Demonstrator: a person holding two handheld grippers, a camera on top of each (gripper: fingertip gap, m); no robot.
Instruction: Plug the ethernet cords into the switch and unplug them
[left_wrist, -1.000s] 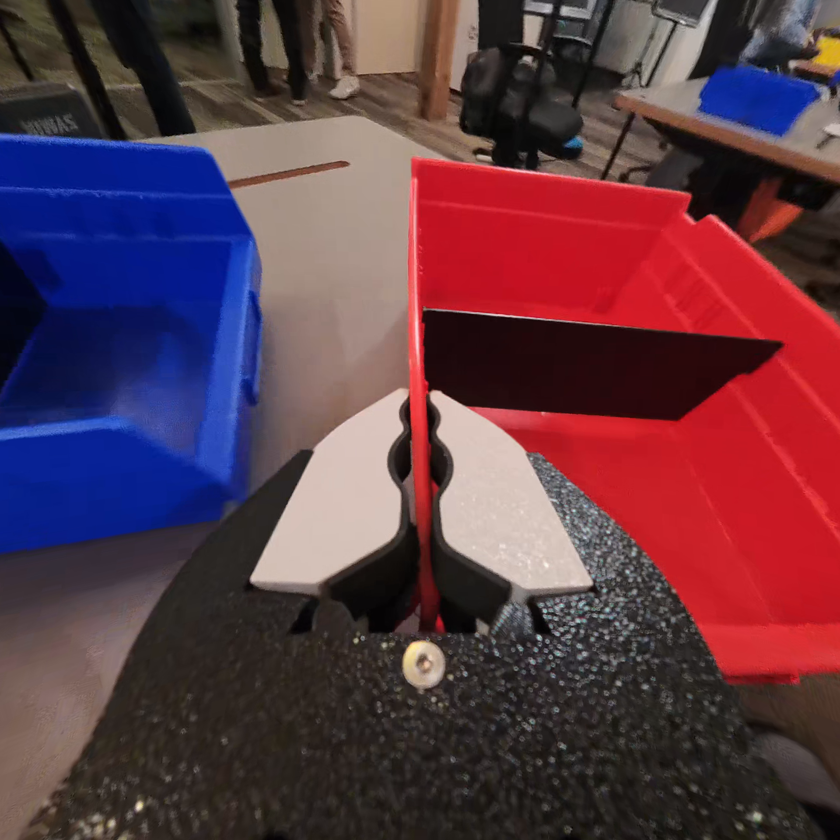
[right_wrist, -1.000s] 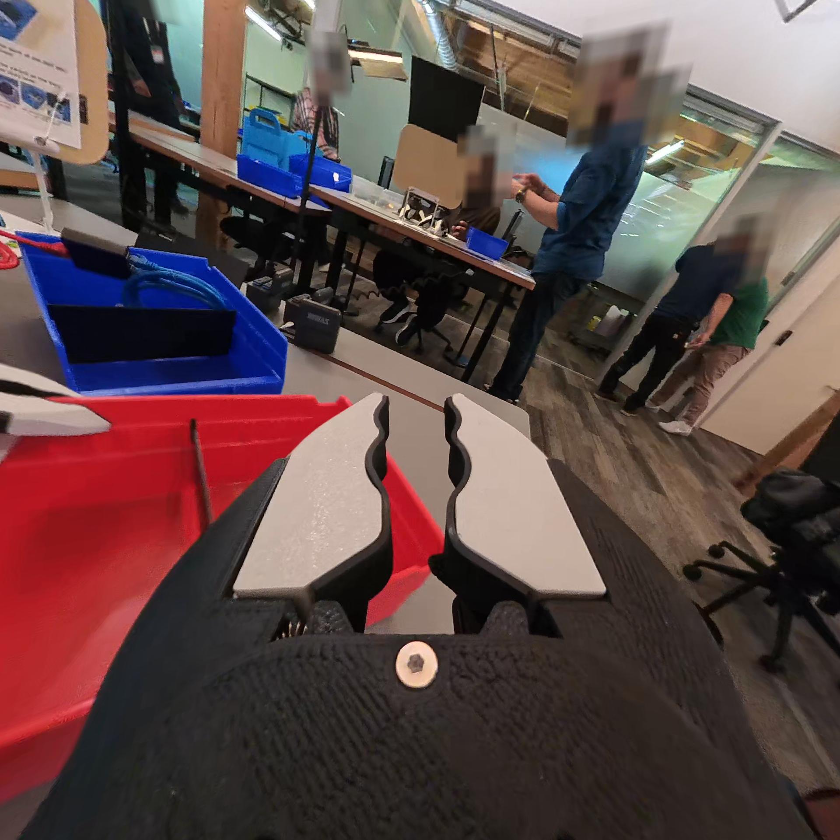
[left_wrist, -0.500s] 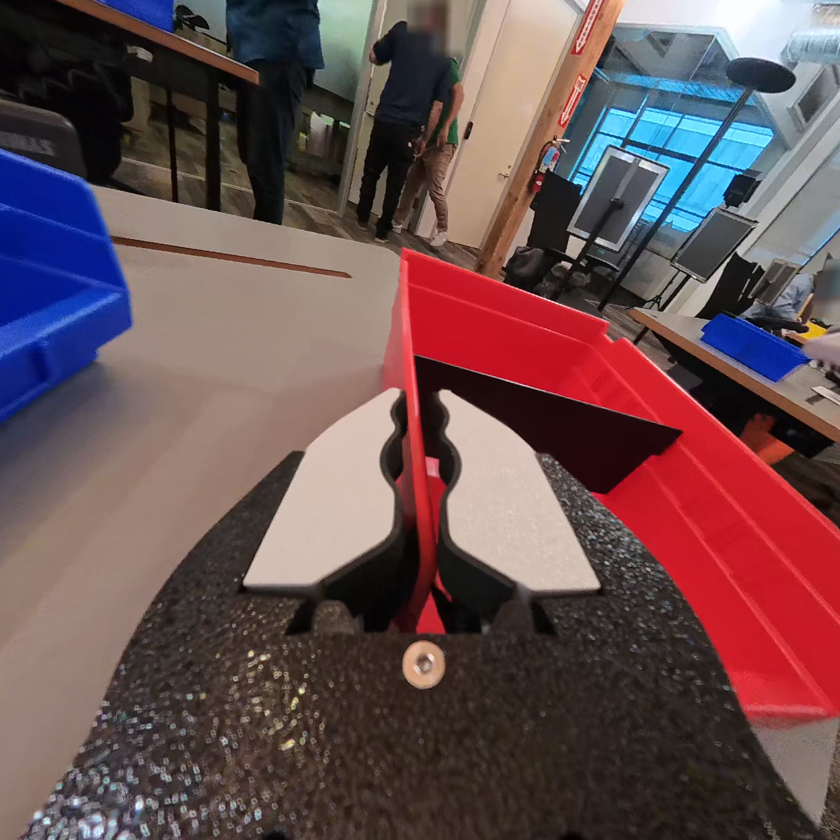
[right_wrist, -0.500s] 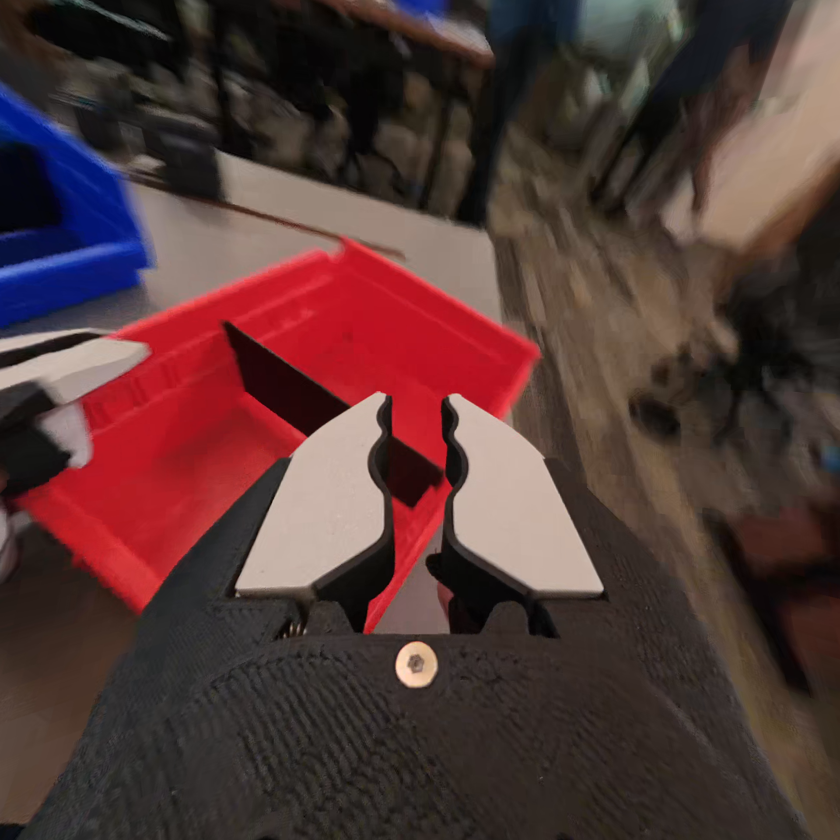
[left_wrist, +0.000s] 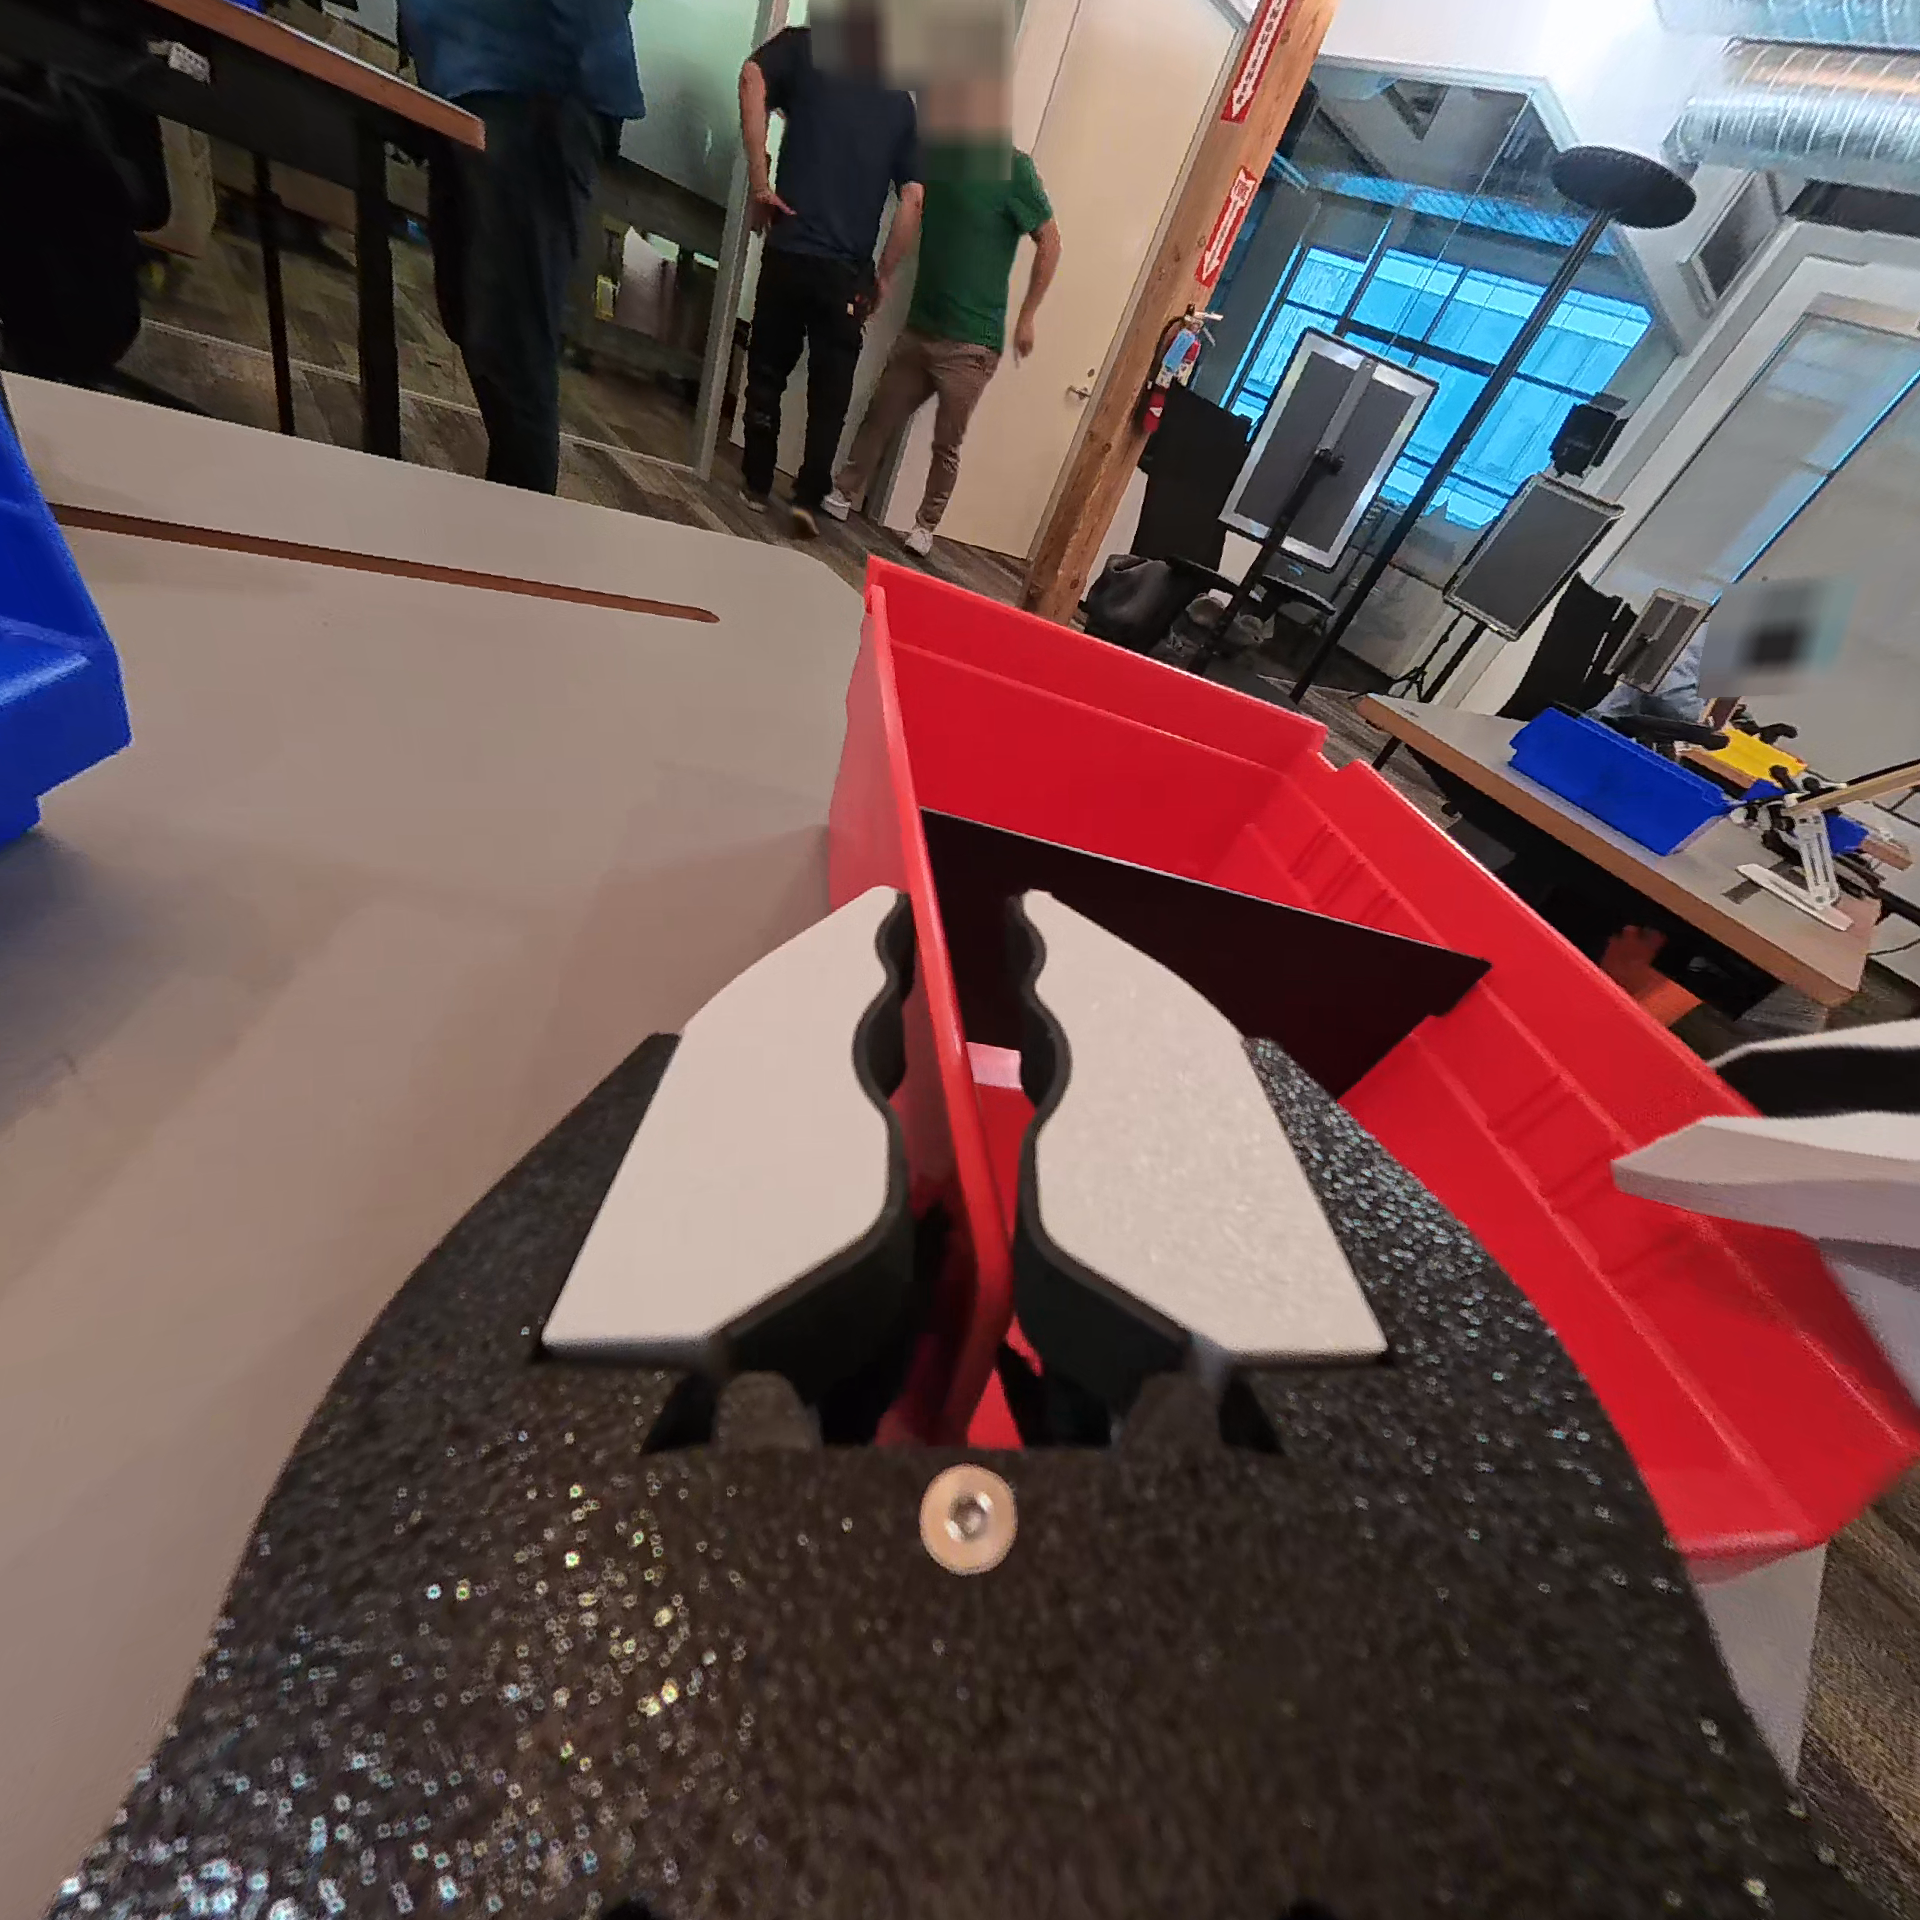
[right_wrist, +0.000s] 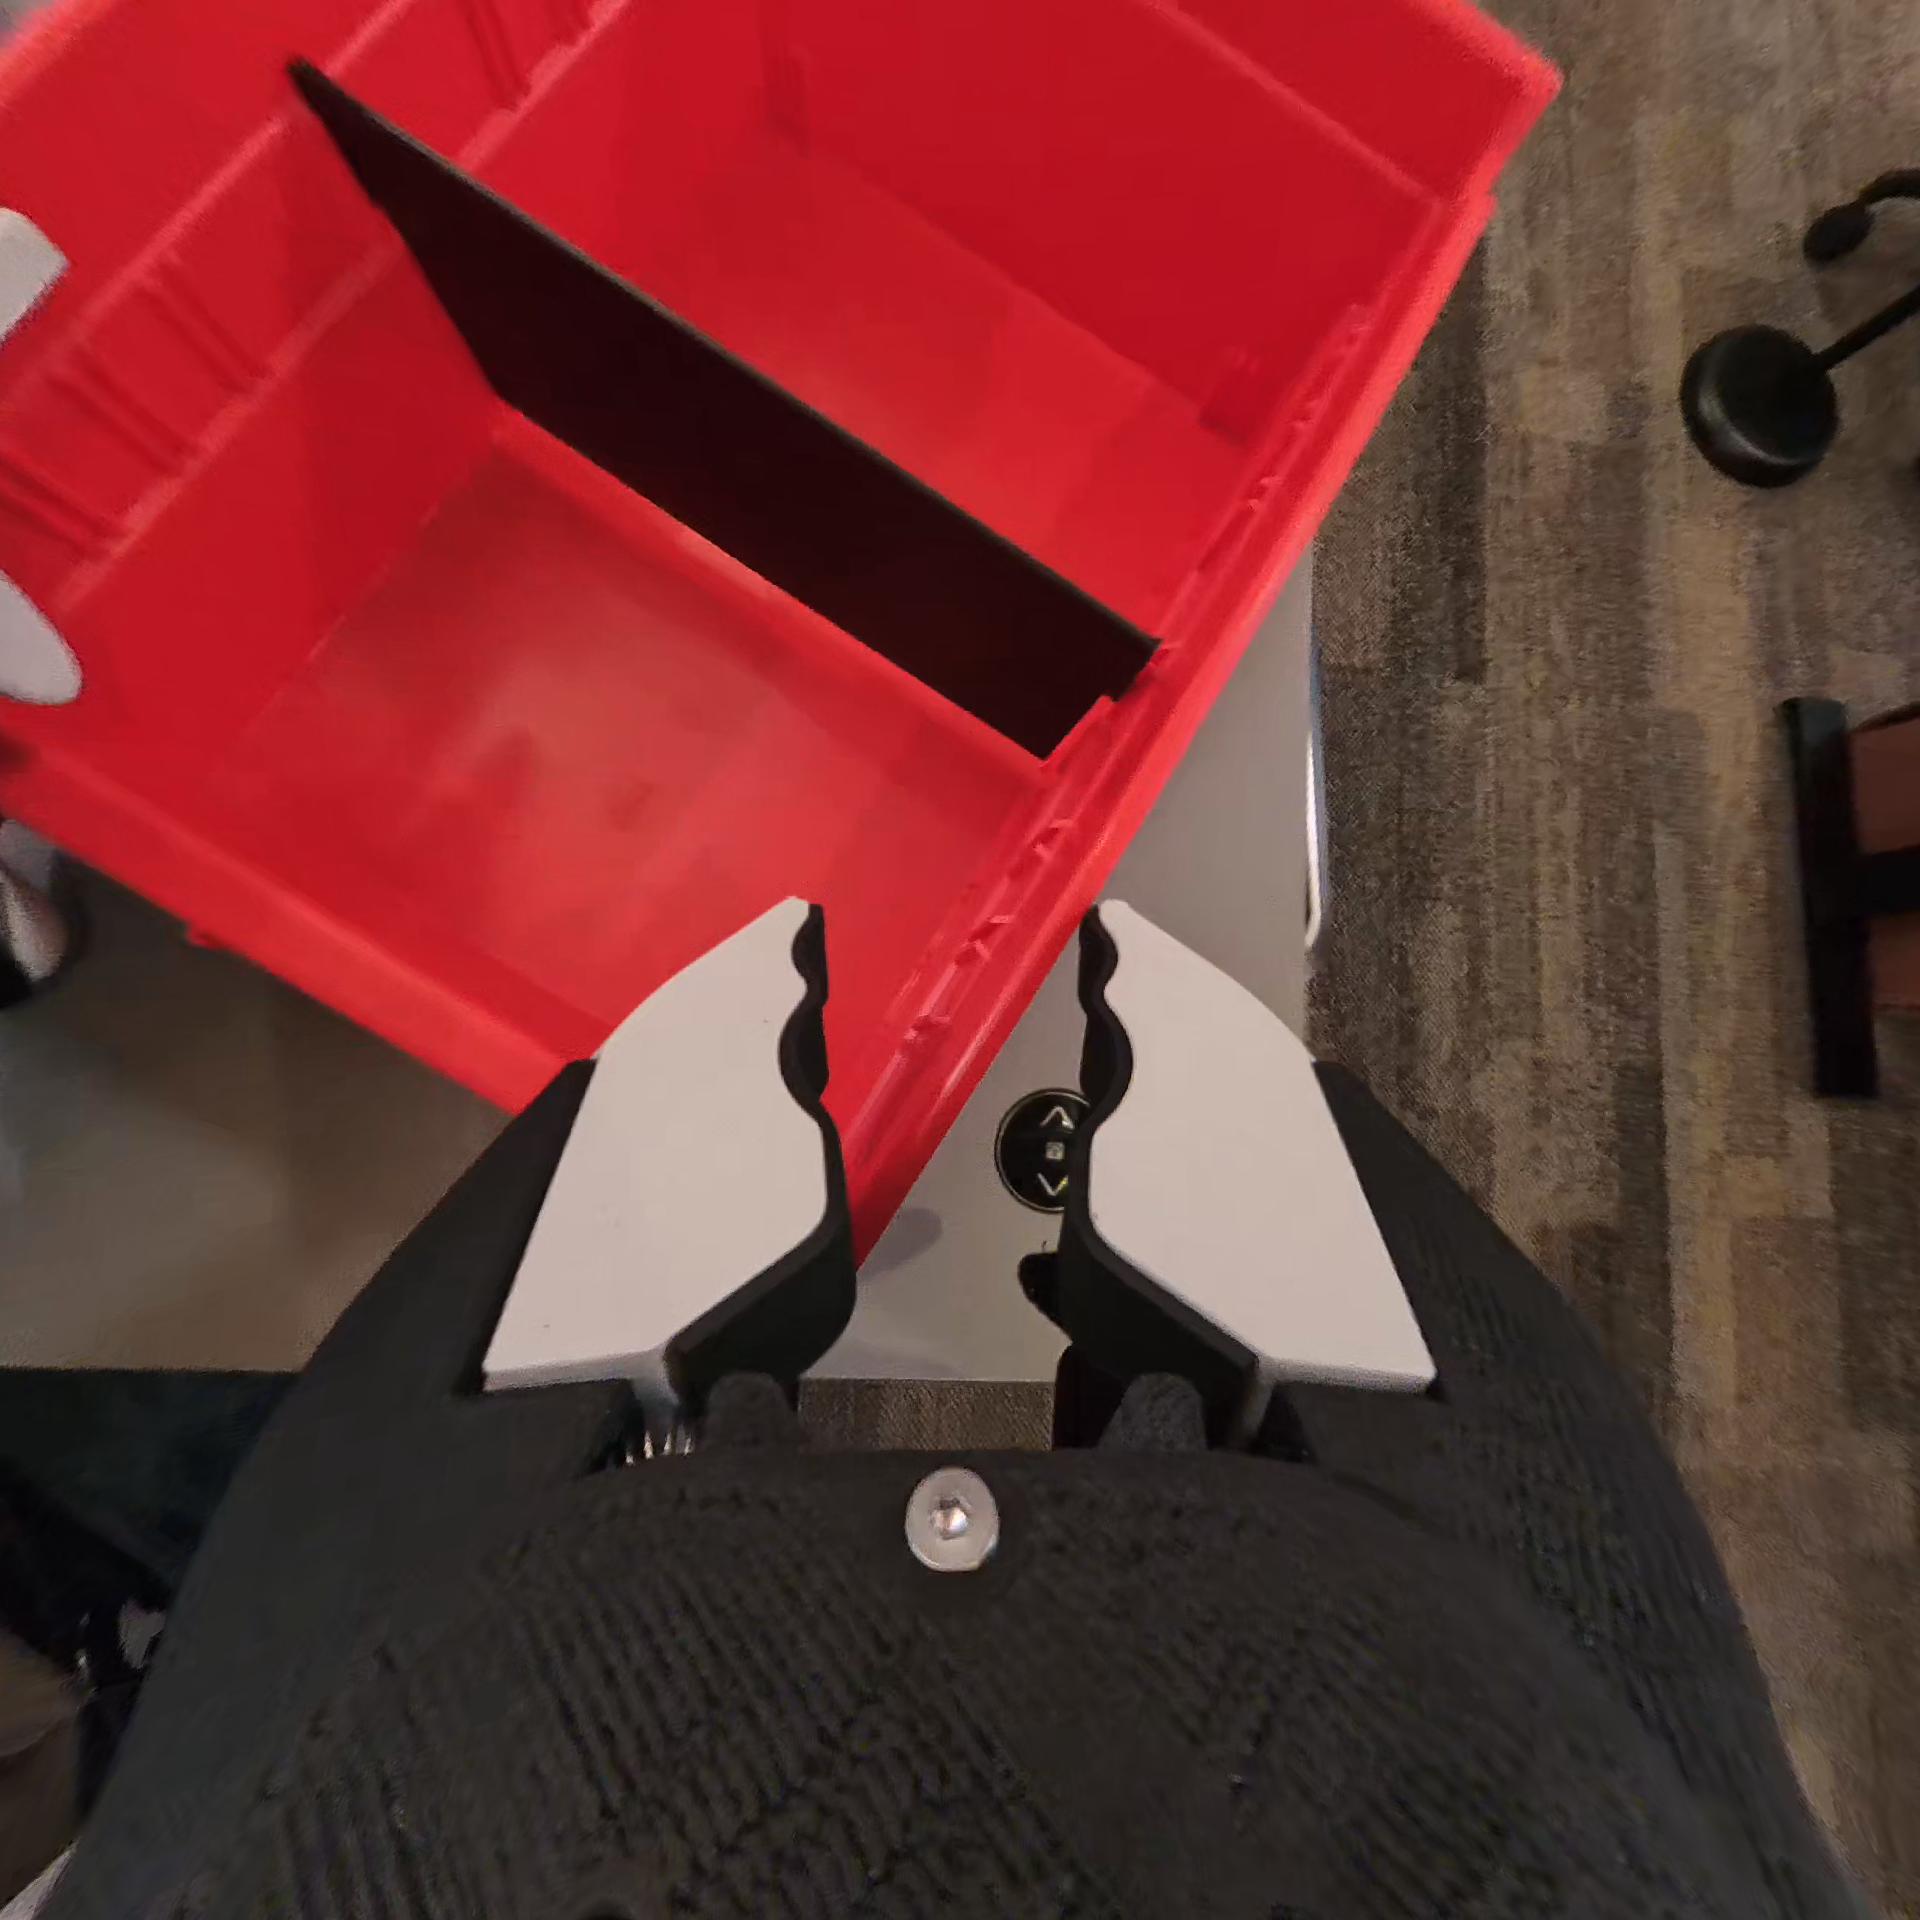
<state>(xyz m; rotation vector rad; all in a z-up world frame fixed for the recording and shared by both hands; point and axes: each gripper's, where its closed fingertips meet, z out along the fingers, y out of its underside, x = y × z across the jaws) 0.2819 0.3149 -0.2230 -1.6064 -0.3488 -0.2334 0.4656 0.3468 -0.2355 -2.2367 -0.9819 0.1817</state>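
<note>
At the far left edge of the left wrist view, a corner of a blue bin (left_wrist: 47, 675) sat on the grey tabletop (left_wrist: 416, 831); its contents were out of frame. To its right stood the red bin (left_wrist: 1143, 748), and the left gripper (left_wrist: 956, 925) straddled that bin's left side wall, one finger outside and one inside. The gap between the fingers was narrow, but whether they pinched the wall or only bracketed it could not be told. Inside the red bin a black divider (left_wrist: 1226, 966) stood upright across the width, splitting it into a near and a far compartment. Both compartments showed only bare red floor. At the right edge of this view a grey finger of the right gripper (left_wrist: 1766, 1184) reached in over the bin's right wall.

In the right wrist view, looking steeply down, the red bin (right_wrist: 727, 779) lay at an angle on the tabletop (right_wrist: 208, 1143) with the black divider (right_wrist: 727, 447) running corner to corner across the frame. The right gripper (right_wrist: 951, 935) was spread wide and held nothing; its left finger overlapped the bin's near corner while its right finger hung over bare tabletop beside a round black control button (right_wrist: 1039, 1148). Grey carpeted floor (right_wrist: 1558, 831) and a chair's castor (right_wrist: 1756, 405) lay beyond the tabletop's edge.
</note>
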